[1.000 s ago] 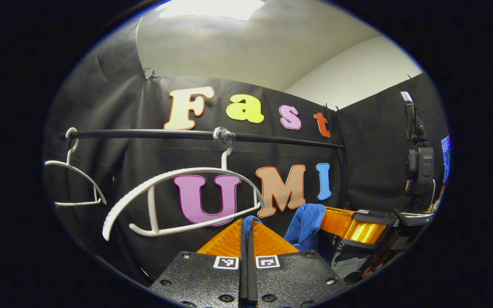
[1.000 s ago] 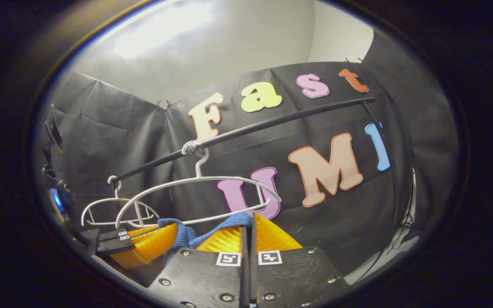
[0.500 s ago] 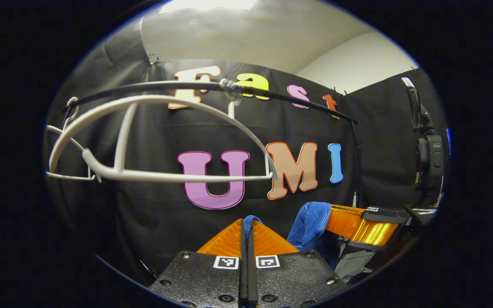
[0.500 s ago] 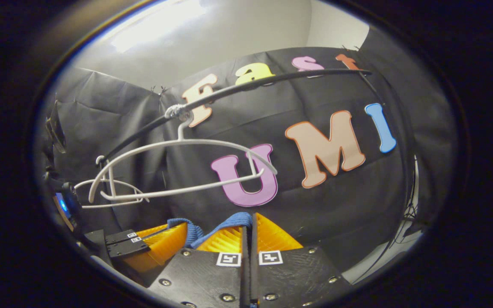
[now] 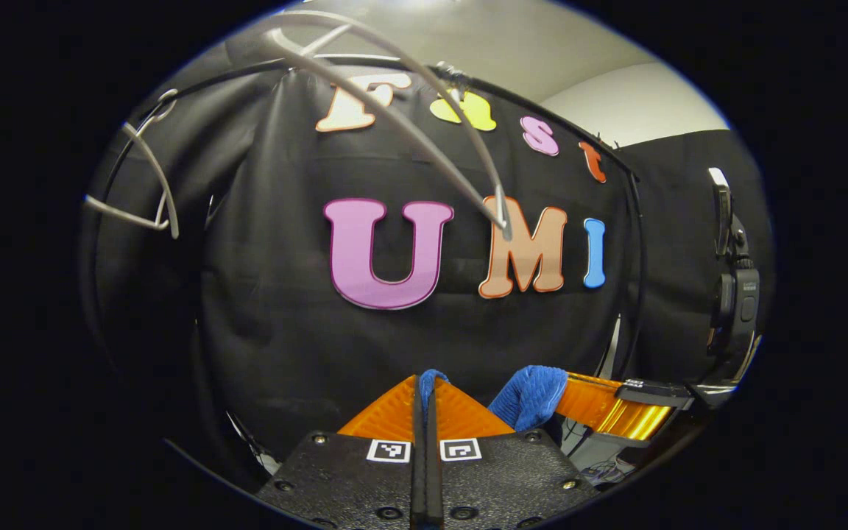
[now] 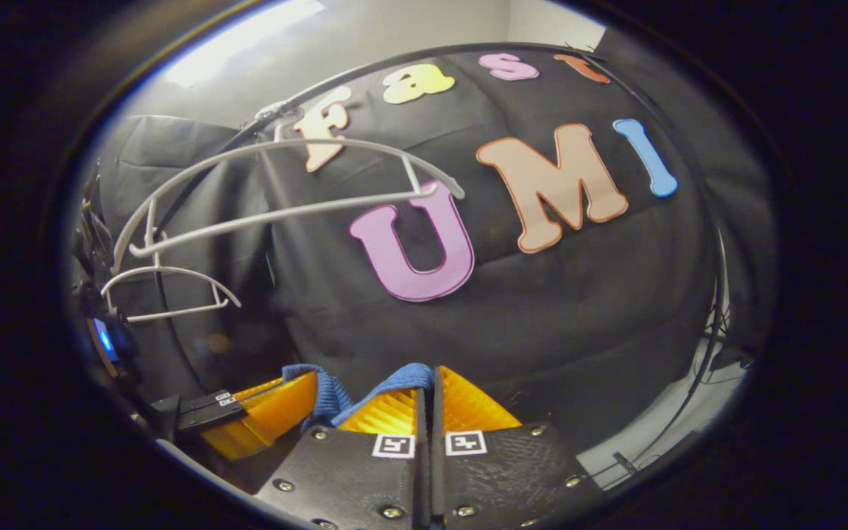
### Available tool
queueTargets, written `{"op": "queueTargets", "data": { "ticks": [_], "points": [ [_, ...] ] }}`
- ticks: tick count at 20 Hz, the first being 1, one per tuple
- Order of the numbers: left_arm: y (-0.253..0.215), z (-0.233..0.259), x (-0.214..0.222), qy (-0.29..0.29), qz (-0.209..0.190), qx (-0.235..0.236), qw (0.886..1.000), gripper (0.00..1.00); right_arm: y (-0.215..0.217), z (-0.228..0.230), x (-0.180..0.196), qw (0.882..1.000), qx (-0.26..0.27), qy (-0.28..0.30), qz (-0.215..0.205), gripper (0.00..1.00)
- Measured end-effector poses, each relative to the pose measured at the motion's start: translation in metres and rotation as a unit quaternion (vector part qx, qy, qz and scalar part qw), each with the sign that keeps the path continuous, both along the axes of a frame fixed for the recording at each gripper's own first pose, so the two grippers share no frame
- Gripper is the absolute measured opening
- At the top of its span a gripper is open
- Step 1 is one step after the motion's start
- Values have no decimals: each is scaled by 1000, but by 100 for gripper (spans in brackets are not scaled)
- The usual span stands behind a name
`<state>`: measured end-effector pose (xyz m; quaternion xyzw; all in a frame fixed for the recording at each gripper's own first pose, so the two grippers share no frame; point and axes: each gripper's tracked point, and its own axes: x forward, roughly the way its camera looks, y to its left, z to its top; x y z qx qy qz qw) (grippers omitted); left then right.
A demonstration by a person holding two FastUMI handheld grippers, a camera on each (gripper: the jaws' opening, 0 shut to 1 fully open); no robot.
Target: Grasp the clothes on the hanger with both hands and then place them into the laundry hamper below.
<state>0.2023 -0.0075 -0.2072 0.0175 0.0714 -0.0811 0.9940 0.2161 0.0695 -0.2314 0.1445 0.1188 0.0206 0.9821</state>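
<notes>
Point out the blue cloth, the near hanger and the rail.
blue cloth [image 5: 531,397], left gripper view, bunched fold.
near hanger [image 6: 284,213], right gripper view, bottom bar.
rail [image 6: 394,60], right gripper view, mid-span.

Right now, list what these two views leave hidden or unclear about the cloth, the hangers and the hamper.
- Blue cloth: left gripper view, mostly hidden behind the left gripper body and the right gripper.
- Blue cloth, right gripper view: lower part hidden by the right gripper.
- Near hanger: blurred, cut by the top edge.
- Hamper: its place below cannot be judged.
</notes>
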Motion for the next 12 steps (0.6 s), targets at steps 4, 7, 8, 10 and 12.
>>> {"op": "queueTargets", "data": {
  "ticks": [4,7,8,10,12],
  "points": [
    [23,-55,3,30,27,22,999,0,-6,-61,-11,998,-34,42,-17,1],
    [31,-102,1,68,31,17,997,0,-12,-104,-11,996,-35,78,-20,1],
    [36,-114,0,79,33,21,996,1,-12,-117,-14,995,-35,88,-23,1],
    [43,-137,1,95,39,18,995,1,-15,-143,-24,993,-34,110,-28,1],
    [46,-161,-3,114,39,3,993,1,-17,-166,-30,991,-27,130,-31,1]
  ]
}}
